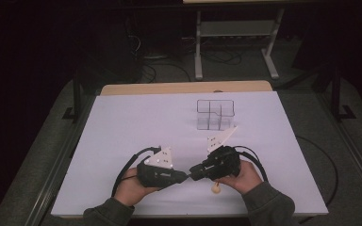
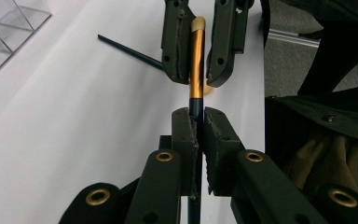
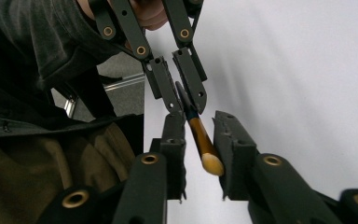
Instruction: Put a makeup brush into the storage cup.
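In the high view the person's forearms come up from the worktop's (image 1: 122,122) near edge, each hand wrapped around a tool body. The left tongs (image 1: 185,176) lie low and point right; the right tongs (image 1: 194,170) point left and meet them nose to nose near that edge. The left tongs' own camera shows them clenched on the dark handle of a makeup brush (image 2: 196,65), whose gold ferrule and pale tip run straight ahead into the right tongs (image 2: 198,44), held opposite. A second thin dark stick (image 2: 128,50) lies on the white sheet beyond, and the corner of a clear divided organizer (image 2: 4,28) sits at the upper left; in the high view that organizer (image 1: 215,114) stands well apart, toward the far side. From the right tongs' (image 3: 201,140) camera the brush (image 3: 205,147) slants between their two pads with a gap showing on either side, so they bracket the ferrule without pressing it. A small pale thing (image 1: 216,188) lies just under the right hand (image 1: 242,176).
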`<state>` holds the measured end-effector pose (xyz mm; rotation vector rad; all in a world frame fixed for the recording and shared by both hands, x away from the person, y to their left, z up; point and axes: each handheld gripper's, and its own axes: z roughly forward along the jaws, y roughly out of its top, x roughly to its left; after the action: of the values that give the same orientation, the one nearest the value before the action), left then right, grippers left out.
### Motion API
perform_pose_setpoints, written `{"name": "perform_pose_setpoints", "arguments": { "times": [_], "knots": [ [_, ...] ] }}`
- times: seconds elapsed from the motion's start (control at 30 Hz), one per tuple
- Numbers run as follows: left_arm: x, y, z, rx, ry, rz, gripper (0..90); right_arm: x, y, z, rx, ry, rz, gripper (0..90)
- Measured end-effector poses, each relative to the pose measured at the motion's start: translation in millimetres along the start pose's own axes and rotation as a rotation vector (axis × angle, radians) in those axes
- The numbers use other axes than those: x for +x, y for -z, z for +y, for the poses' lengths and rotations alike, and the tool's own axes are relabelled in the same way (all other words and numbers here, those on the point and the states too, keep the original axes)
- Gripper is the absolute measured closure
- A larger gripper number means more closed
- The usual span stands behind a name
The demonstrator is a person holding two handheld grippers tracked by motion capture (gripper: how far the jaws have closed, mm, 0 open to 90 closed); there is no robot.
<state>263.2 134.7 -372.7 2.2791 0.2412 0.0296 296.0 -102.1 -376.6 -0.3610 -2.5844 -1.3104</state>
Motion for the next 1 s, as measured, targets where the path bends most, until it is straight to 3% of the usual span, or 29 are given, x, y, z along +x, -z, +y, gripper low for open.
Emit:
{"name": "perform_pose_setpoints", "arguments": {
  "times": [0.2,0.57,0.77,1.0],
  "knots": [
    [-2.7,-0.1,1.8,0.0,-0.016,-0.002,83.3,0.0,0.0,-1.1,-0.012,0.009,0.035,82.2],
    [-0.6,2.9,2.0,-0.018,-0.007,-0.022,81.9,3.0,2.7,1.7,-0.02,0.029,0.028,83.1],
    [-0.5,3.5,-0.2,-0.007,0.006,-0.025,75.8,5.2,9.8,7.8,0.006,0.047,0.009,83.1],
    [-1.2,3.7,4.0,0.011,-0.019,-0.02,73.6,8.2,14.1,19.2,0.049,0.073,-0.009,83.1]
  ]
}}
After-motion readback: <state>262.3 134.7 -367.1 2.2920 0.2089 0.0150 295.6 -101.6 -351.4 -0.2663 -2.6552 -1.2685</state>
